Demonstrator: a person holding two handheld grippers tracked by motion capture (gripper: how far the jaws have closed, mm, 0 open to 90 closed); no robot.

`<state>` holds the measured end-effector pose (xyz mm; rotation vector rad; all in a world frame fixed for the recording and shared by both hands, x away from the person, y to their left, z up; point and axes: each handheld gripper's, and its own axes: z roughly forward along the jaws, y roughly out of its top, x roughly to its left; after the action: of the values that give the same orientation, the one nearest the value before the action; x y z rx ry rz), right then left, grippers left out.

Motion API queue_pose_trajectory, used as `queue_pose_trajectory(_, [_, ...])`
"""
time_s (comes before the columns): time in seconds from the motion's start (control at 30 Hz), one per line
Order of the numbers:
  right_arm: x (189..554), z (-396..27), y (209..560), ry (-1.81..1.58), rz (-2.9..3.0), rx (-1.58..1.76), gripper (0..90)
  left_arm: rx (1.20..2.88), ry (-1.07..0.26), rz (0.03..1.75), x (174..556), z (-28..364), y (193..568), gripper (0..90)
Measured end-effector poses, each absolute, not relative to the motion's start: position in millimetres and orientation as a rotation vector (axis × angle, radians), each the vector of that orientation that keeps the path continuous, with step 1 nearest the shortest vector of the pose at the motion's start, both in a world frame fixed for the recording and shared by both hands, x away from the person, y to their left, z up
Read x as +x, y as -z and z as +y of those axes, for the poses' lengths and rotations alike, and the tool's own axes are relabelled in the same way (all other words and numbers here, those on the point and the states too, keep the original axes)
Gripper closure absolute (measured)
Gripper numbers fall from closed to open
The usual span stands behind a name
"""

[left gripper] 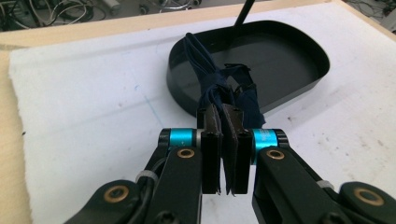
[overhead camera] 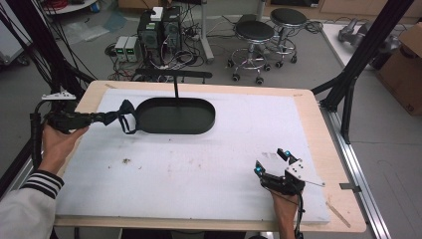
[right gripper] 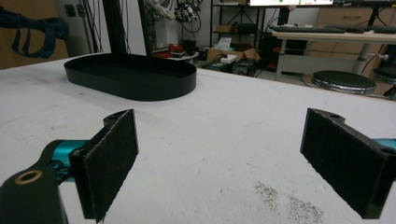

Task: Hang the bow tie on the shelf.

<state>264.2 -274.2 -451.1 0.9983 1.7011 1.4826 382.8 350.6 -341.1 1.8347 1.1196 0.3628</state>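
Observation:
My left gripper point(overhead camera: 102, 118) point(left gripper: 229, 122) is shut on a dark navy bow tie point(overhead camera: 124, 113) point(left gripper: 219, 81), held in the air just left of a black oval tray point(overhead camera: 199, 127) point(left gripper: 299, 65). The tie's strap loops hang over the tray's near left rim. In the right gripper view the bow tie point(right gripper: 35, 28) hangs at the far left above the tray point(right gripper: 140, 86). My right gripper point(overhead camera: 271, 162) point(right gripper: 219, 156) stands open low over the white mat near the front right, nothing between its pads.
A white foam mat point(overhead camera: 199, 164) covers most of the wooden table point(overhead camera: 318, 129). A black post point(overhead camera: 175, 85) rises behind the tray. Small dirt specks point(overhead camera: 125, 161) lie on the mat. Stools point(overhead camera: 254, 35) and computers stand on the floor beyond.

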Motion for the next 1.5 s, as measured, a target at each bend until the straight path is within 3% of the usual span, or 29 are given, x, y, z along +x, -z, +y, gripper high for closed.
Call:
queue_pose_trajectory(0.73, [264.3,-274.4,451.1,-1.485,1.702,0.996,10.1,1.663,-0.431,0.927,388.5,315.2,290.6,86.1])
queue_pose_trajectory(1.13, [264.3,-274.4,451.1,-1.490,1.704,1.000,10.1,1.596,-0.518,0.983,436.4,306.2,273.3,86.1])
queue_pose_trajectory(1.5, [264.3,-274.5,451.2,-1.489,1.705,1.000,10.1,1.653,-0.595,1.047,454.8,310.9,289.6,86.2])
